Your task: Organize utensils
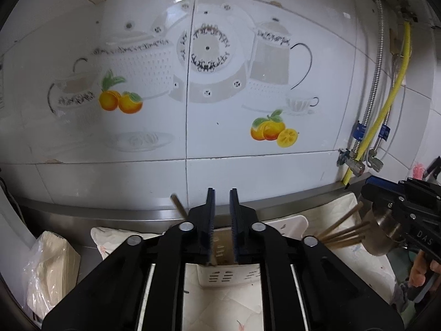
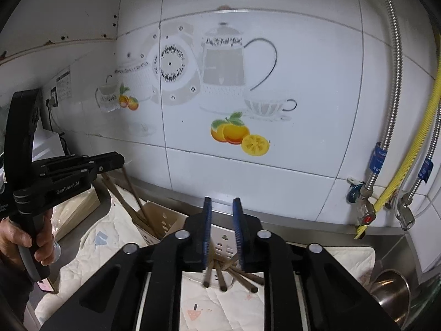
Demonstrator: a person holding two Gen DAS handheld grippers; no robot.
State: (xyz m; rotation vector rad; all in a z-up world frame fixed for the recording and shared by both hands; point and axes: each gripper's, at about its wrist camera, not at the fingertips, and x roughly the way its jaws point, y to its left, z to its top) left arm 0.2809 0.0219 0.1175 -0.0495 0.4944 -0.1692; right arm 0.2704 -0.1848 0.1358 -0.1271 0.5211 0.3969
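Two hand-held grippers hang over a quilted cloth (image 2: 110, 237) spread on a steel desk (image 1: 91, 215), with the tiled wall (image 1: 248, 171) right behind and a raised steel lip at the desk's back edge, so forward room is tight.

Going left to right: at the far left of the left wrist view sits a bagged stack of paper (image 1: 52, 264), just beside the cloth's left edge. The left hand-held gripper (image 1: 222, 226) comes next, its jaws a narrow gap apart with nothing pinched between them. Right below it is the beige holder (image 1: 228, 275), a slotted box lying on the cloth. In the right wrist view a few brown chopsticks (image 2: 137, 207) stand slanted in that holder (image 2: 162, 220), their tops near the left hand-held gripper (image 2: 121, 160), so they crowd the space above the opening.

The right hand-held gripper (image 2: 223, 231) also has its jaws slightly apart, gripping nothing. Under its tips lies a loose bunch of chopsticks (image 2: 228, 275), fanned out on the cloth against a white slotted holder (image 2: 224, 244); whether the pads touch any stick I can't tell.

Further right, a steel cup (image 2: 391, 289) lies on its side near the cloth's right edge. Behind it, the yellow hose (image 2: 408, 165), braided metal hoses and valves (image 2: 366, 212) run down the wall to the desk's back corner, boxing that side in.
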